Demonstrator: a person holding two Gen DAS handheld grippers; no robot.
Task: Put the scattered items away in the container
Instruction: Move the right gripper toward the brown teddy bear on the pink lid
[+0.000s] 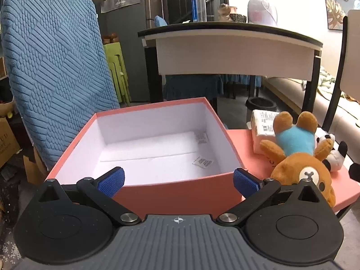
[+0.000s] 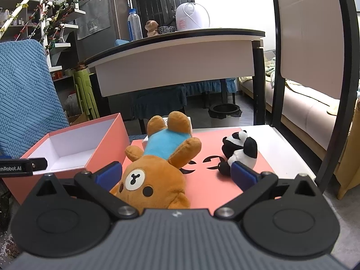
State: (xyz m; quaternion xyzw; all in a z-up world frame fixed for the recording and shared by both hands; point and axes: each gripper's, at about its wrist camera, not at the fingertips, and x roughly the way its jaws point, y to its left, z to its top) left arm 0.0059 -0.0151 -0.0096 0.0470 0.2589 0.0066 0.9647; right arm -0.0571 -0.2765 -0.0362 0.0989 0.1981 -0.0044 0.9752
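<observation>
Both my tongs gape wide, empty: left gripper (image 1: 178, 180) before one open pink cardboard box (image 1: 171, 194), right gripper (image 2: 176, 173) straddling one brown plush bear (image 2: 155, 175); one plush panda (image 2: 241, 150) just right.

Bear (image 1: 301, 171): lower face hidden behind right-hand finger linkage in left wrist view; chin hidden behind gripper body in right wrist view (image 2: 153, 180).
Panda (image 1: 333, 153): mostly hidden behind bear in left wrist view; face turned away, features unreadable in right wrist view (image 2: 240, 148).
White packet (image 1: 263, 126): partly covered by bear's feet; print too small to read. Nearly all hidden in right wrist view.
Slips in box (image 1: 157, 144): text too small to read.
Lid (image 2: 209, 180): black logo partly covered by bear and panda.
Left gripper (image 2: 22, 167): only a tip visible, cut off at left edge; label cropped.
Worktop (image 2: 281, 144): near part hidden below gripper.
</observation>
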